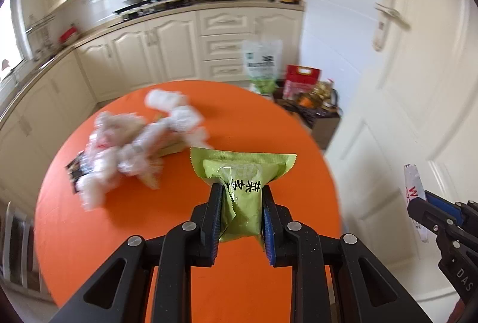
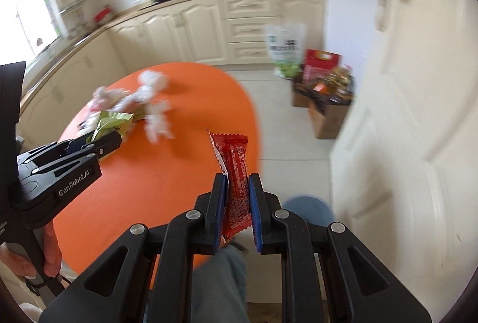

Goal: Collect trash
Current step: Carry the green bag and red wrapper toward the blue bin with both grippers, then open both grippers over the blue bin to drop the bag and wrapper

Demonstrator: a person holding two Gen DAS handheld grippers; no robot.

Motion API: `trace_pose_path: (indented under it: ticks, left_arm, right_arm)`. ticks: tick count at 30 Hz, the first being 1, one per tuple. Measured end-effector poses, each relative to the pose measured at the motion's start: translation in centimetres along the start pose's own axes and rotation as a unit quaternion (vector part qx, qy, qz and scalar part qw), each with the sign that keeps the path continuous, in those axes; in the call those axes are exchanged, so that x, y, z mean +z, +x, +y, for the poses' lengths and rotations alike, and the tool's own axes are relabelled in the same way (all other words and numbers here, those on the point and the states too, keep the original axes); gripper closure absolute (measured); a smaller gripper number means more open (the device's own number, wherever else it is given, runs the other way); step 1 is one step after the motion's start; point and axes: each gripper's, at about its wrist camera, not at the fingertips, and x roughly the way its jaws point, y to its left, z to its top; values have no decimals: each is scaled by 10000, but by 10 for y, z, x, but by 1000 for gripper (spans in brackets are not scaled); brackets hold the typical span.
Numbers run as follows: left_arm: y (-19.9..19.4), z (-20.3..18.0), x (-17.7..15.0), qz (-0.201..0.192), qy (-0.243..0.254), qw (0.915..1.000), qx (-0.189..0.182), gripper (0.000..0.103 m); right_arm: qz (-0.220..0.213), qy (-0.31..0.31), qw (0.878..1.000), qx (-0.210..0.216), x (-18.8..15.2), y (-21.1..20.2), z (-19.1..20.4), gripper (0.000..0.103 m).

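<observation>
The left gripper (image 1: 240, 214) is clamped on a green wrapper (image 1: 243, 173) above the orange table (image 1: 119, 233); the right gripper (image 2: 237, 211) grasps a red wrapper (image 2: 234, 170), long axis upright, beyond the table's right edge. This looks like the carrying step: next, a bin must be found. Crumpled tissues (image 1: 134, 144) remain far-left.

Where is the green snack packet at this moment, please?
The green snack packet is clamped in the left gripper, above the orange table, right of the crumpled white wrappers.
</observation>
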Motion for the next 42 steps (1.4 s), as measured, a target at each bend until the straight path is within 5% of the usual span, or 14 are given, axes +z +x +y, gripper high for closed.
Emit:
trace_pose_path:
  ticks: [13, 27, 30, 32, 34, 42]
  left_arm:
    - [85, -133, 30, 671, 994, 9891, -859, 83]
    - [201, -218, 60, 1352, 1471, 9756, -906, 78]
    - [231, -230, 68, 1596, 1548, 9708, -906, 69]
    - [242, -232, 69, 1703, 1525, 9688, -953, 48]
    - [251, -233, 76, 1680, 1498, 9695, -971, 40]
    - [258, -220, 83, 1704, 1357, 9731, -753, 39]
  right_arm:
    - [209, 1163, 9898, -794, -32, -1, -143, 87]
    - [736, 1694, 9784, -929, -46, 55, -216, 87]
    - [829, 1771, 9764, -918, -45, 68, -221, 87]
    - [886, 1801, 9754, -913, -48, 73, -223, 87]
    - [934, 1802, 9751, -895, -48, 78, -224, 87]
    - [1052, 1739, 9766, -708, -48, 93, -219, 87]
